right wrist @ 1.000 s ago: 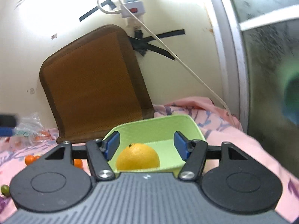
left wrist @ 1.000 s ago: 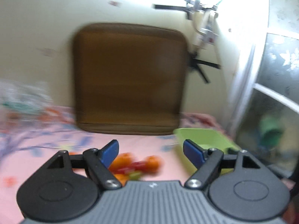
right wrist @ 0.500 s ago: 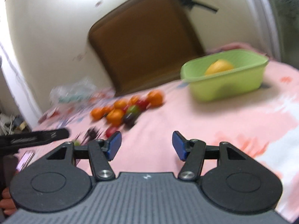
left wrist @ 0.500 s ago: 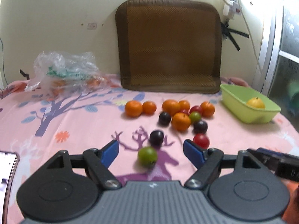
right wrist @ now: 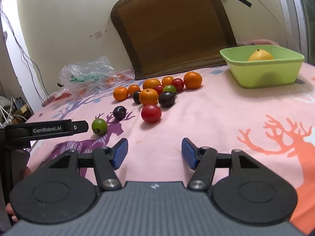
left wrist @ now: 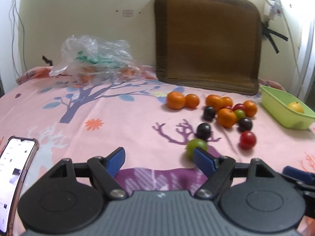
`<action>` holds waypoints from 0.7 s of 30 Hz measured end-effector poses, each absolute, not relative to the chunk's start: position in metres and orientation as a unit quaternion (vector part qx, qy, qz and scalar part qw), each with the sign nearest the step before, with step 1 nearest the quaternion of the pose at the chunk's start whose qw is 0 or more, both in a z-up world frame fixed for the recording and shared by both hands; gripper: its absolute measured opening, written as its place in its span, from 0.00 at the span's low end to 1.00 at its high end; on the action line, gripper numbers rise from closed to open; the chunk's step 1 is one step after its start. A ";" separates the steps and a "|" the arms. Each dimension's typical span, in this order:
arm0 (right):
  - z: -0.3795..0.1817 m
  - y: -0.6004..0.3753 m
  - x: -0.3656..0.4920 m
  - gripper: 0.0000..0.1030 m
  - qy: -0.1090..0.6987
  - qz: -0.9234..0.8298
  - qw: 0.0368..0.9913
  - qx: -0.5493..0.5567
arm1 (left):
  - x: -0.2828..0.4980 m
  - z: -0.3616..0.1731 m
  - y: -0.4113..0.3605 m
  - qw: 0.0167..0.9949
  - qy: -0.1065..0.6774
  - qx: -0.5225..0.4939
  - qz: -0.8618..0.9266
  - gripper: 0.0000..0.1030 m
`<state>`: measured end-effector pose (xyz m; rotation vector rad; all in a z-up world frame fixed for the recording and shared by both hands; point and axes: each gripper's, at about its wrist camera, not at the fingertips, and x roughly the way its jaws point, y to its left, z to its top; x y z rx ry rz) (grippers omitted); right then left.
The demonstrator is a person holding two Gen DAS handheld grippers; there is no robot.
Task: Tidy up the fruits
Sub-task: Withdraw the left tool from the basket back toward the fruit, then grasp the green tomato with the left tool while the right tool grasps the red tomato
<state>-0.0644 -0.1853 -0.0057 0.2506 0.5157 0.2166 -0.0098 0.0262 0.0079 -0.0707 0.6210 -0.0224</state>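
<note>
1. Bare pink sheet (right wrist: pixel 216 118) ahead of right gripper (right wrist: pixel 154 152); fruit pile (right wrist: pixel 155 90) farther ahead-left, green tub (right wrist: pixel 263 74) with yellow fruit (right wrist: pixel 260 55) ahead-right.
2. Left gripper (left wrist: pixel 159 160): released, empty; green fruit (left wrist: pixel 195 145) just beyond right fingertip.
3. Right gripper: released, empty.

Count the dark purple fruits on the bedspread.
3 dark fruits: one alone in front of the pile, one left of the front mandarin, one right of it. The pile could hide more.

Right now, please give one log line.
left gripper: open, empty | right gripper: open, empty | green plastic tub: one yellow-orange fruit
</note>
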 end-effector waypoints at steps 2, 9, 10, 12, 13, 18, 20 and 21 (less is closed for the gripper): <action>-0.006 -0.184 -0.064 0.61 0.252 0.105 0.954 0.119 | -0.009 0.004 0.029 0.951 0.308 -0.034 -0.005 0.76; -0.008 -0.189 -0.062 0.61 0.250 0.103 0.953 0.133 | -0.006 -0.001 0.032 0.950 0.310 -0.035 0.002 0.76; -0.008 -0.189 -0.062 0.61 0.250 0.103 0.954 0.134 | -0.005 -0.001 0.032 0.950 0.310 -0.035 0.002 0.76; -0.008 -0.188 -0.063 0.61 0.249 0.102 0.954 0.133 | -0.005 -0.001 0.033 0.951 0.308 -0.034 0.004 0.77; -0.008 -0.189 -0.063 0.61 0.248 0.102 0.954 0.133 | -0.005 -0.001 0.032 0.951 0.307 -0.033 0.005 0.77; -0.007 -0.187 -0.066 0.61 0.241 0.104 0.957 0.126 | -0.005 -0.002 0.032 0.952 0.306 -0.030 0.006 0.77; -0.007 -0.186 -0.066 0.61 0.240 0.104 0.957 0.123 | -0.006 -0.002 0.032 0.952 0.304 -0.029 0.006 0.77; -0.007 -0.185 -0.066 0.61 0.240 0.104 0.957 0.123 | -0.006 -0.001 0.032 0.953 0.303 -0.027 0.004 0.77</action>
